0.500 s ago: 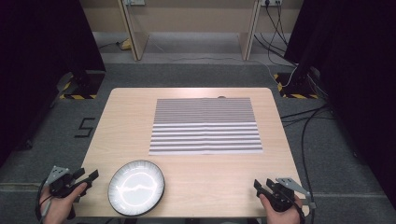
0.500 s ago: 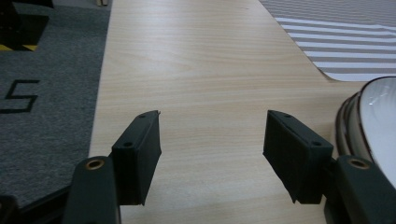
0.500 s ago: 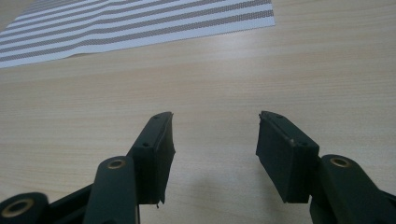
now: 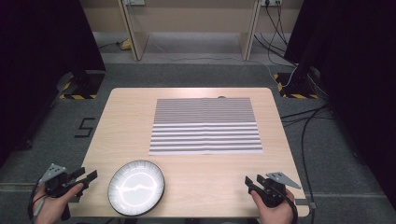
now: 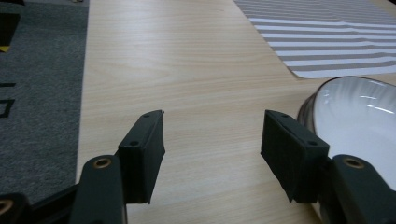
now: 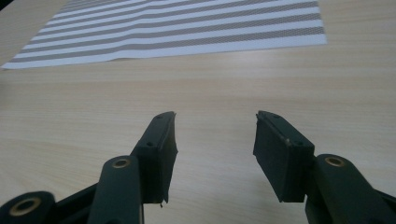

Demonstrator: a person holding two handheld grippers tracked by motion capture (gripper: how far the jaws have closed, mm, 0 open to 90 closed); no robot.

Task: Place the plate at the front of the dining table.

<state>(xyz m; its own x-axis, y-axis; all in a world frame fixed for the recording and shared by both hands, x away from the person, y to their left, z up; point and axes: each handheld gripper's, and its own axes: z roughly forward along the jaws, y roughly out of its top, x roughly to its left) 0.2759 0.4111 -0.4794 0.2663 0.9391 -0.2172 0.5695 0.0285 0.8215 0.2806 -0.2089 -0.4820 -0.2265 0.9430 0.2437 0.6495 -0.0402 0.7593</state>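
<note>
A white bowl-like plate with a dark rim [image 4: 136,187] sits near the table's front edge, left of centre. A grey-and-white striped mat [image 4: 206,126] lies flat in the middle of the table. My left gripper [image 4: 85,174] is held at the front left corner, just left of the plate, open with nothing between its jaws. In the left gripper view the gripper [image 5: 215,116] points over bare wood, with the plate [image 5: 359,107] beside its right jaw and the mat [image 5: 327,42] beyond. My right gripper [image 4: 253,179] is open and empty at the front right. In the right gripper view the gripper [image 6: 215,115] faces the mat [image 6: 177,32].
The light wooden table [image 4: 126,121] stands on grey carpet. Cables [image 4: 303,126] run over the floor to its right, and dark curtains flank both sides. A wooden desk frame [image 4: 187,28] stands behind the table.
</note>
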